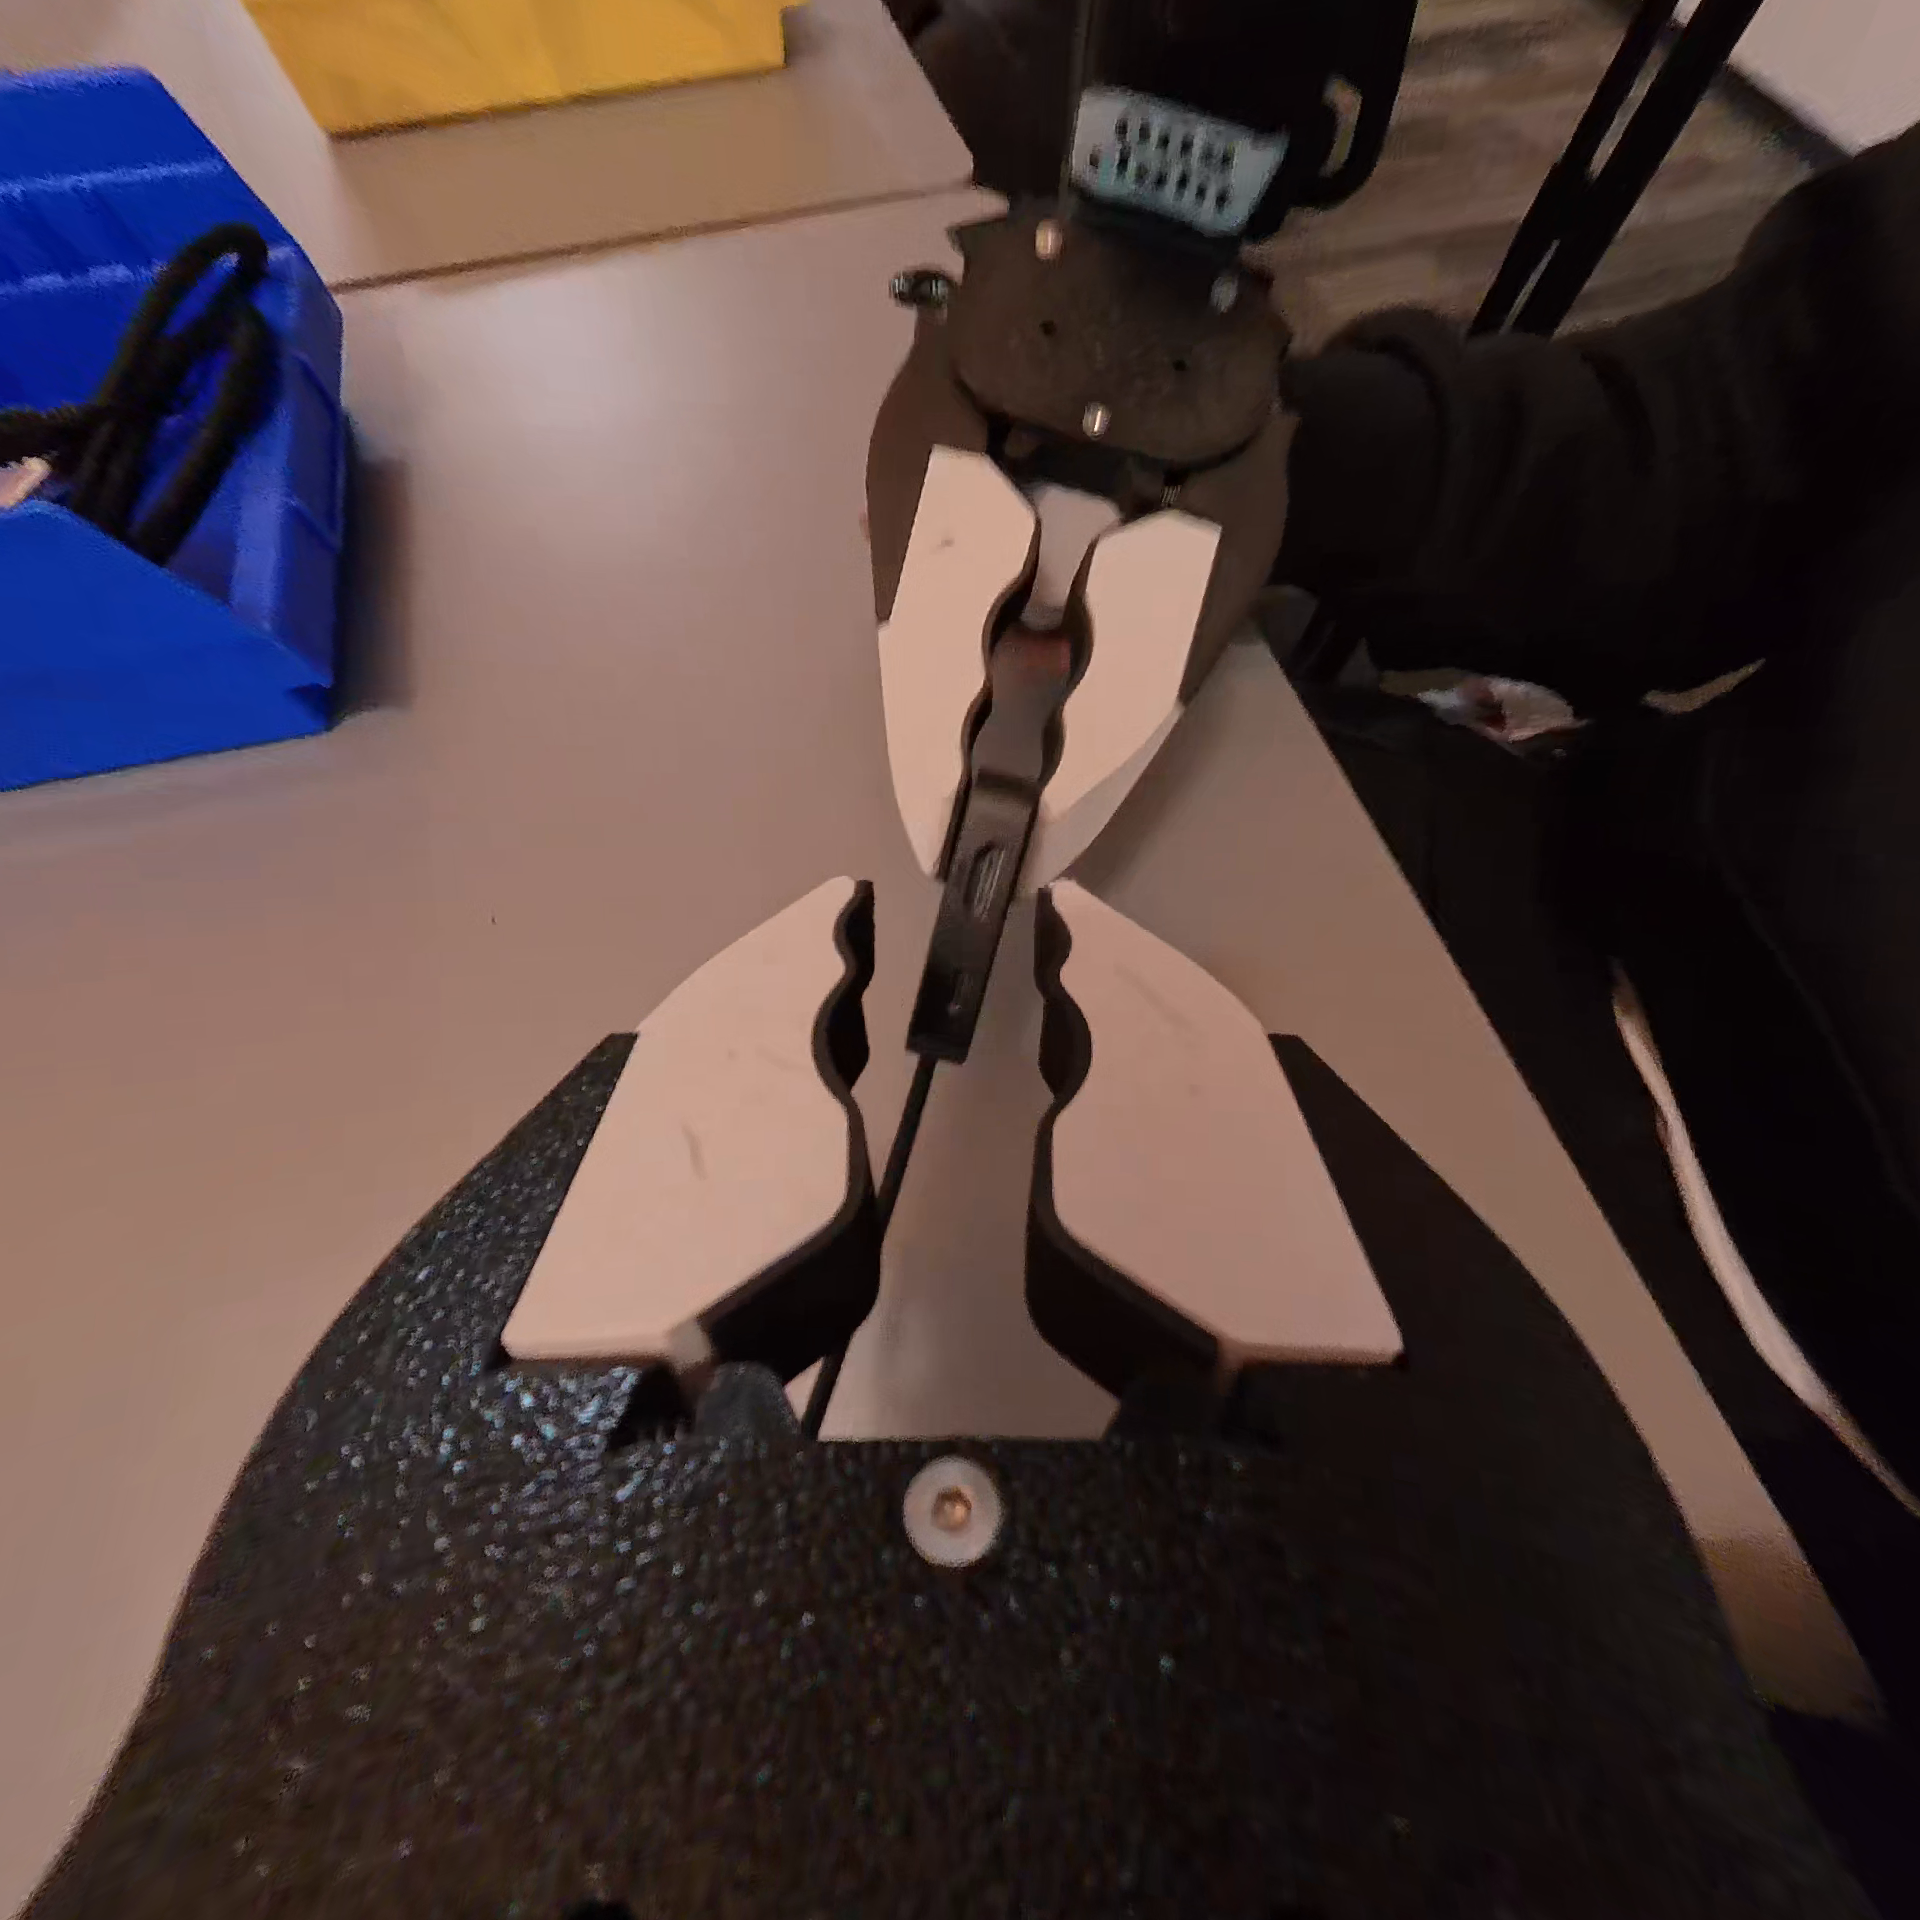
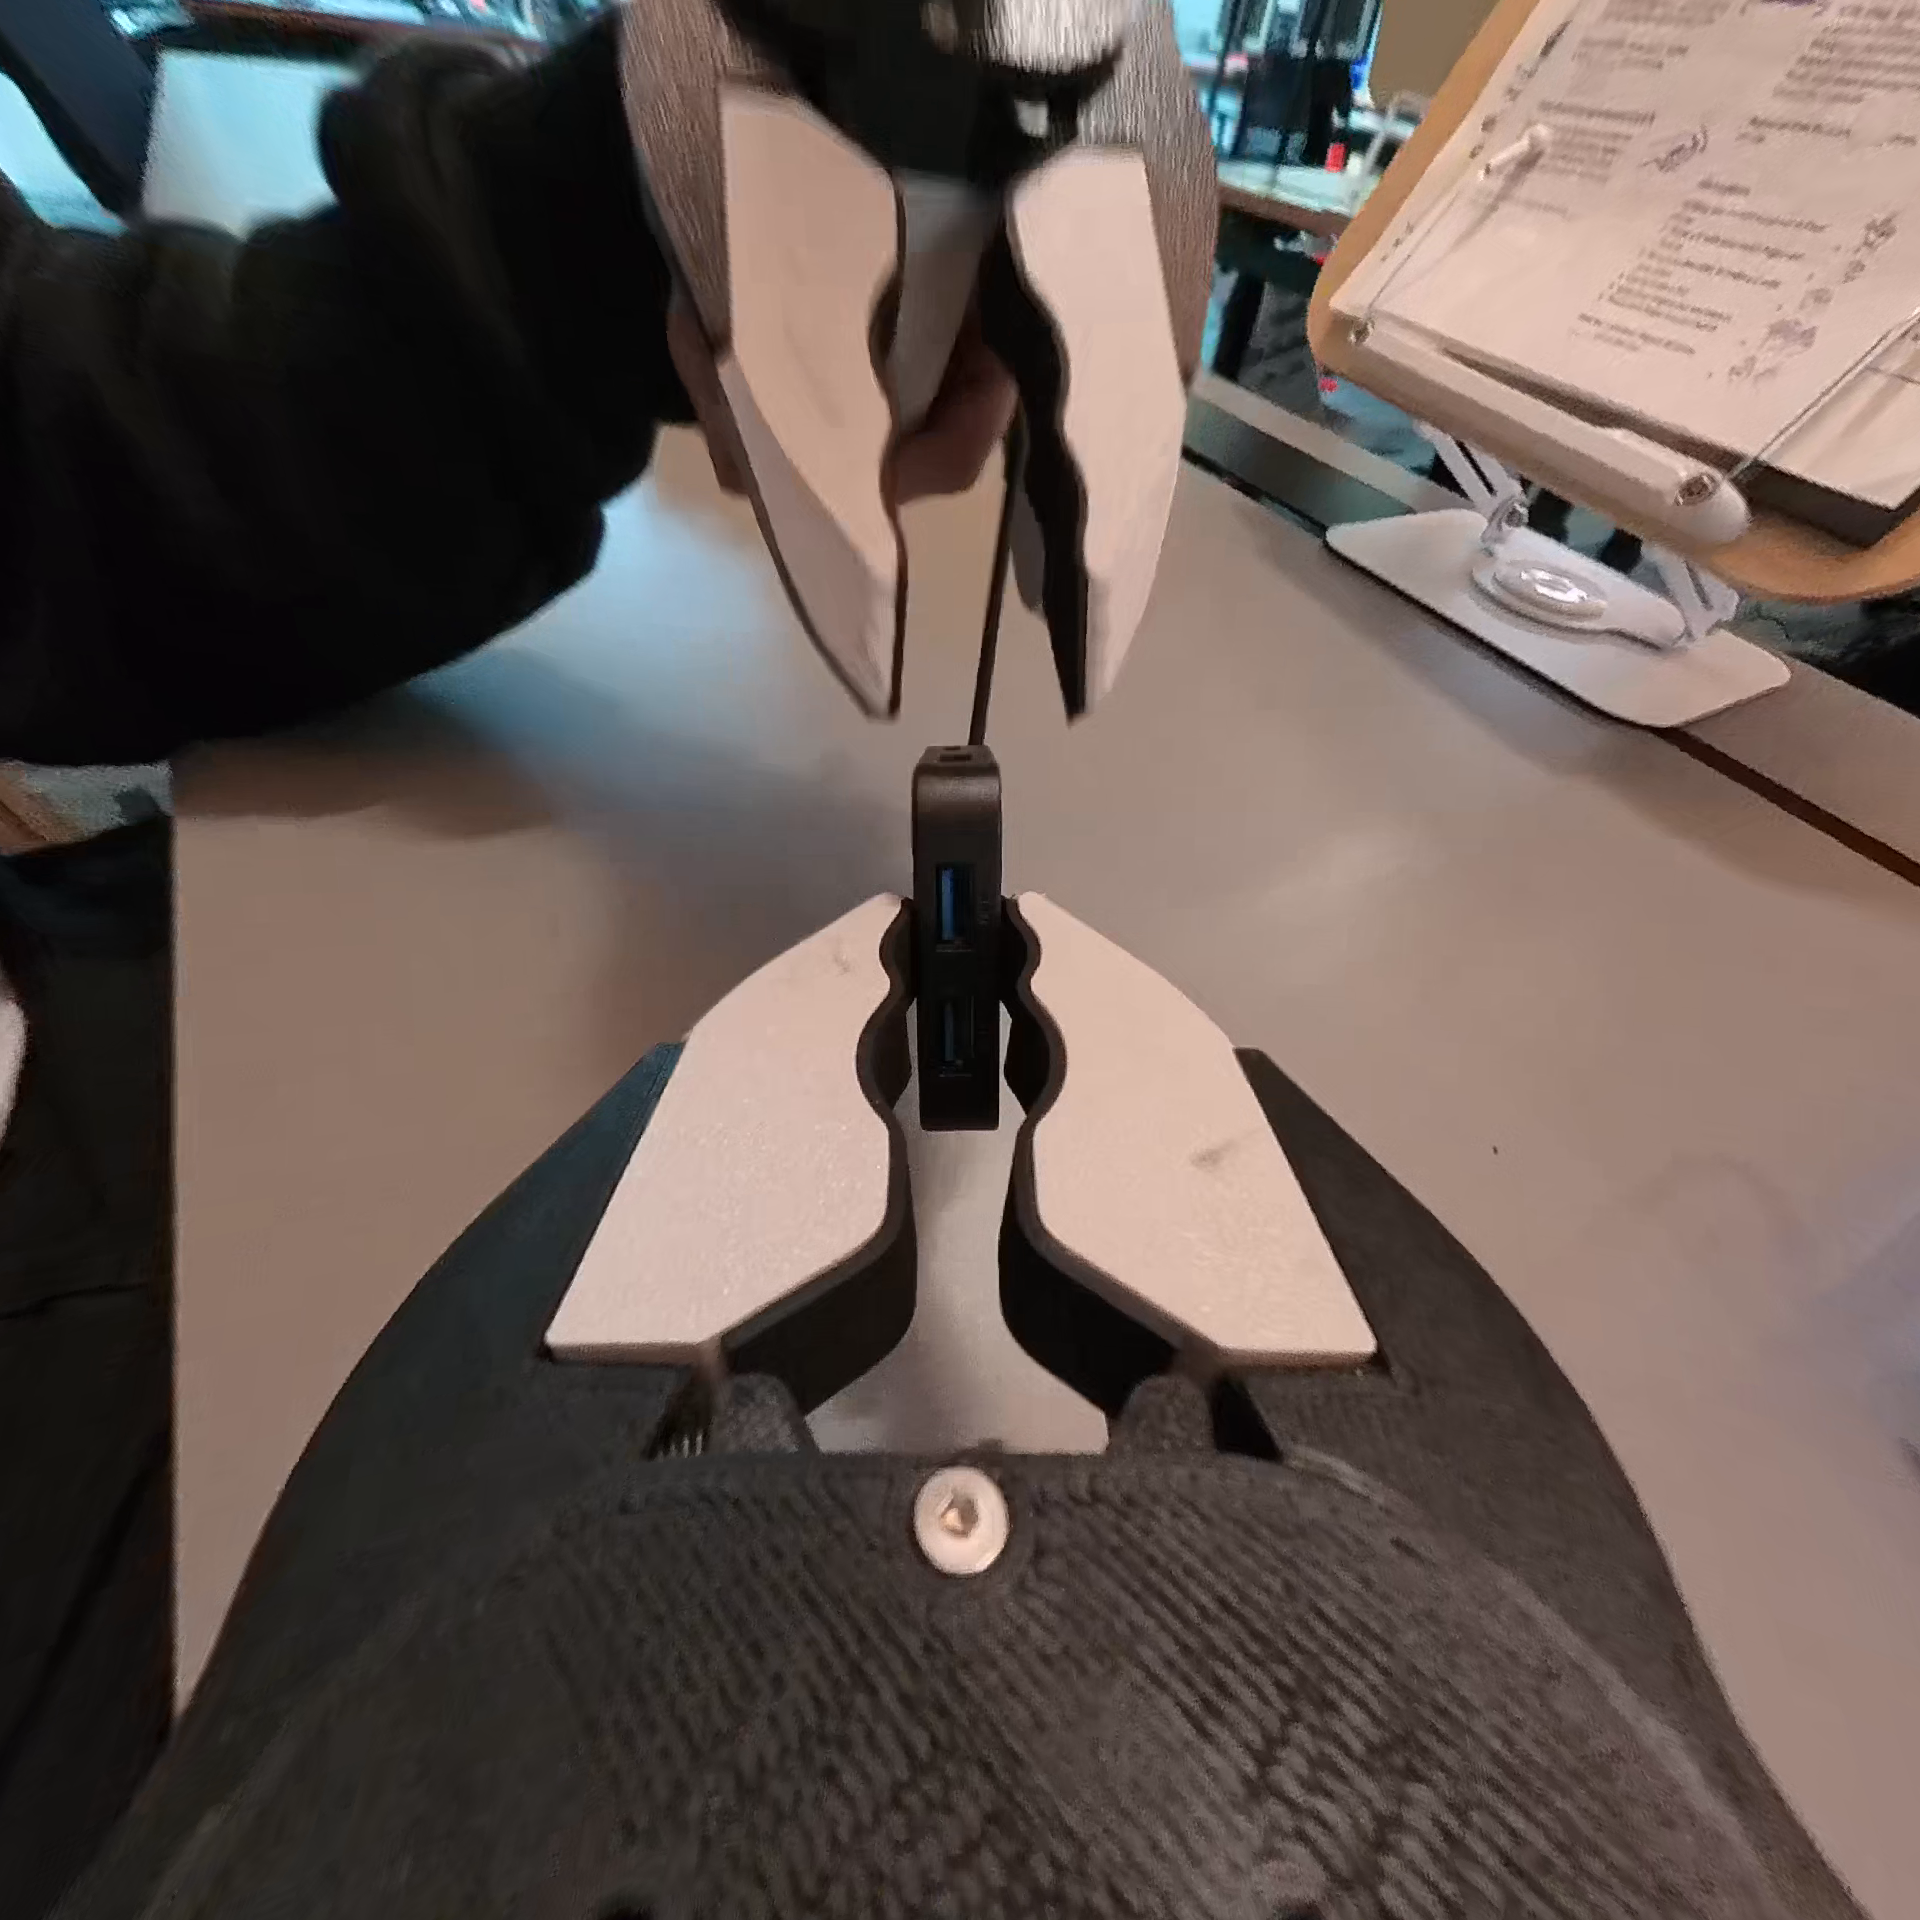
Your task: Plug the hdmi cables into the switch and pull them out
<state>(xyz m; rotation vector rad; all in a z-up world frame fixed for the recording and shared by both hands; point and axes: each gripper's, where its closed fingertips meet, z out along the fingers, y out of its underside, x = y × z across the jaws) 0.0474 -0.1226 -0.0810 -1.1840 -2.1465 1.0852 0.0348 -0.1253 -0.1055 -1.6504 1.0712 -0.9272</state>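
Switch (image 2: 957,977) sitting clamped in right gripper (image 2: 956,997) jaws; left gripper (image 1: 951,987) jaws standing apart around its cable (image 1: 894,1164), needing closing next.

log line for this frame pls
right tool: shut on switch | left tool: open, straddling switch's thin cable | switch ports: empty | blue bin: black cables inside

We see a black switch (image 2: 957,956) with blue ports, a thin black cable (image 2: 992,623), white fingers (image 2: 790,1122) on speckled black bodies, a grey worktop (image 1: 520,727), and blue (image 1: 135,582) and yellow (image 1: 520,52) bins.
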